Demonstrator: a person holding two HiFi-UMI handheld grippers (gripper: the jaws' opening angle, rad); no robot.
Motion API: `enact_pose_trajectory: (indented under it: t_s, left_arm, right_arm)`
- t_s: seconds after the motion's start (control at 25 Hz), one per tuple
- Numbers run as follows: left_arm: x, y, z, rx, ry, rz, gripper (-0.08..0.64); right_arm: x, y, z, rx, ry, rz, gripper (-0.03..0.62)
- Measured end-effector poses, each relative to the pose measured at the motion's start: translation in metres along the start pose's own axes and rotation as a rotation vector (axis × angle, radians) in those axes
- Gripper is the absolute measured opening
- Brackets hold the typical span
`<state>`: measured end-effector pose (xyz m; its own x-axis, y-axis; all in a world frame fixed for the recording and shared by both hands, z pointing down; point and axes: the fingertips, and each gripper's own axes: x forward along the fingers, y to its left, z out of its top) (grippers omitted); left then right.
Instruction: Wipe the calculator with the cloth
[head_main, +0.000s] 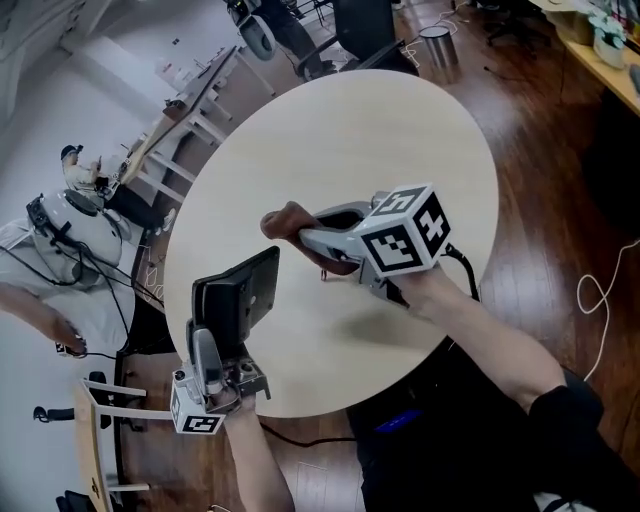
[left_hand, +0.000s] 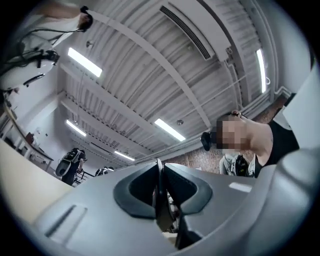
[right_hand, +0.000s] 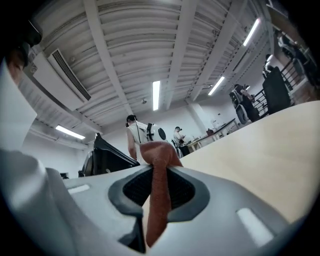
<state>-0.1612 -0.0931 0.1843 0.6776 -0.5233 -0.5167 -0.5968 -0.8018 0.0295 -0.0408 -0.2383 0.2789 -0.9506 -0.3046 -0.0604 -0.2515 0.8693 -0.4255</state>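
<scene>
My right tongs (head_main: 305, 238), the pair nearest me, are clamped on the brown cloth (head_main: 285, 222). In the right gripper view a strip of it runs down between the pads and a wad bunches out past the tips. The wad hangs just beside the calculator's (head_main: 240, 295) upper corner, and I see no contact between them.

My left tongs (head_main: 208, 340) are closed tight on the calculator's lower edge. The left gripper view shows only a thin dark slab pinched edge-on between the pads. The calculator is lifted off the round tabletop (head_main: 380, 140) and tipped up steeply, above the rim closest to me. I cannot tell from here which face is turned toward the cloth.

As I judge it, both pickups are done and the two things are lined up, but the wiping itself is either barely started or not begun. What's left is to bring the cloth onto the calculator's face, stroke across it, then set both down.
</scene>
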Motion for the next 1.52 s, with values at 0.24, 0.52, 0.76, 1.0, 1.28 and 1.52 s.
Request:
enact_pose_trajectory:
  t_s: [0.24, 0.52, 0.76, 1.0, 1.28, 1.52]
  left_arm:
    - [-0.005, 0.013, 0.000, -0.076, -0.023, 0.010, 0.051]
    - [-0.002, 0.003, -0.003, -0.302, -0.160, 0.029, 0.052]
    - [-0.031, 0.046, -0.004, -0.595, -0.452, 0.186, 0.052]
    - [-0.030, 0.063, -0.016, -0.610, -0.513, 0.297, 0.052]
    - [-0.018, 0.046, -0.016, -0.560, -0.523, 0.271, 0.054]
    - [-0.019, 0.048, -0.019, -0.576, -0.533, 0.277, 0.055]
  right_arm:
    - [-0.004, 0.100, 0.064, -0.126, -0.230, 0.190, 0.067]
    - [0.000, 0.062, 0.035, -0.177, -0.133, 0.025, 0.067]
    - [-0.010, -0.004, 0.009, 0.036, -0.163, -0.125, 0.067]
    - [-0.006, 0.072, 0.056, 0.091, -0.344, 0.087, 0.067]
    - [0.025, 0.094, 0.044, -0.067, -0.275, 0.034, 0.067]
    - [0.013, 0.033, 0.038, -0.082, -0.243, -0.138, 0.067]
